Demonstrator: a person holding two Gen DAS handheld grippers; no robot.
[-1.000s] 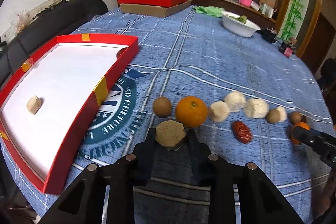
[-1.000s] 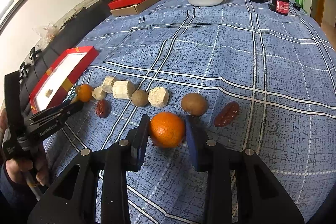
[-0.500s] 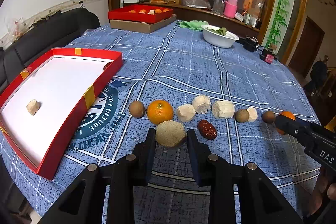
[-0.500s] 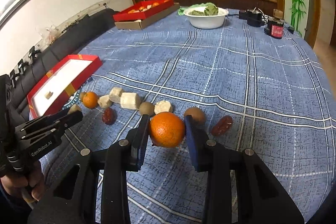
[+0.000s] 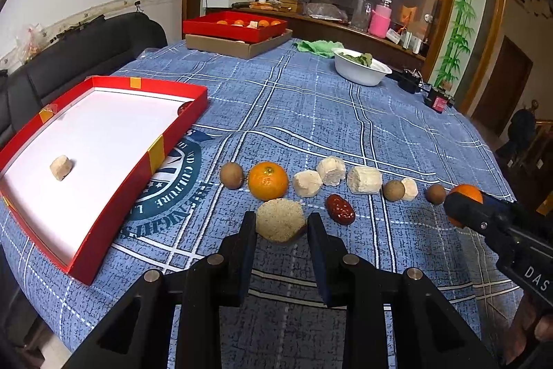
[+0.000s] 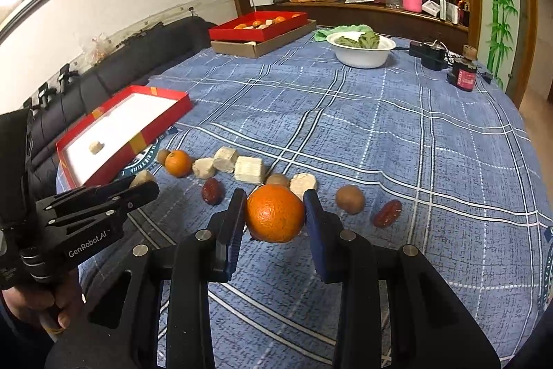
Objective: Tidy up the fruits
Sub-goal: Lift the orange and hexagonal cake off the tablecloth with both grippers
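Note:
My left gripper [image 5: 280,220] is shut on a tan hexagonal cake [image 5: 280,219] and holds it above the blue cloth, right of the red tray [image 5: 114,192]. The tray holds one small tan cake [image 5: 61,167]. My right gripper [image 6: 274,213] is shut on an orange [image 6: 274,213], lifted above the cloth; it also shows in the left wrist view [image 5: 465,196]. On the cloth lie a row of pale cakes [image 5: 364,180], another orange [image 5: 268,180], brown round fruits [image 5: 231,175] and red dates [image 5: 340,214].
A second red tray [image 5: 235,28] with fruit sits on a cardboard box at the far side. A white bowl [image 5: 361,70] with greens stands at the back right, next to dark devices [image 6: 465,76]. A black sofa [image 5: 76,57] runs along the left.
Both grippers have risen with their loads and pulled back; the table items appear lower and smaller. The holds are unchanged.

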